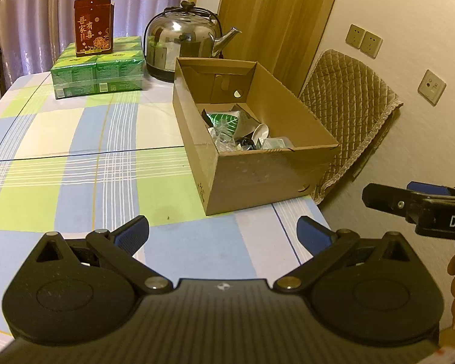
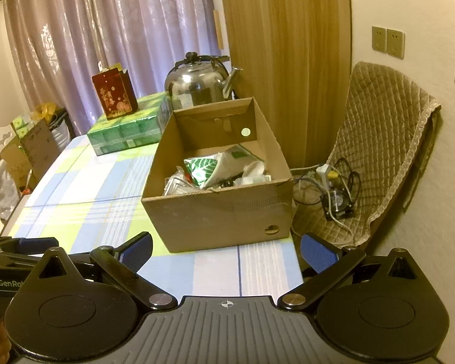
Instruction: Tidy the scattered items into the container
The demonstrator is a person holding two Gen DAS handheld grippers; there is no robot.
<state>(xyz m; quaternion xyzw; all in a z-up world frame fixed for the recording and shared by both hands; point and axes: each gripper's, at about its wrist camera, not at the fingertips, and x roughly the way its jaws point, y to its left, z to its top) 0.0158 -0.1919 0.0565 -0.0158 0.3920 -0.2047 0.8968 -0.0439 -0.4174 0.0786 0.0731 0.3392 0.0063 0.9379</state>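
Box contents — jumbled, indistinct

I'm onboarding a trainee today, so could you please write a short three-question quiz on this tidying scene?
1. True or false: the left gripper is clamped on an item.
2. Which object stands directly behind the cardboard box: A) the steel kettle, B) the red carton, C) the quilted chair cover?
3. Fill in: the red carton rests on top of the green ____.

Key: 1 false, both it and the right gripper are open and empty; 2 A; 3 packs.
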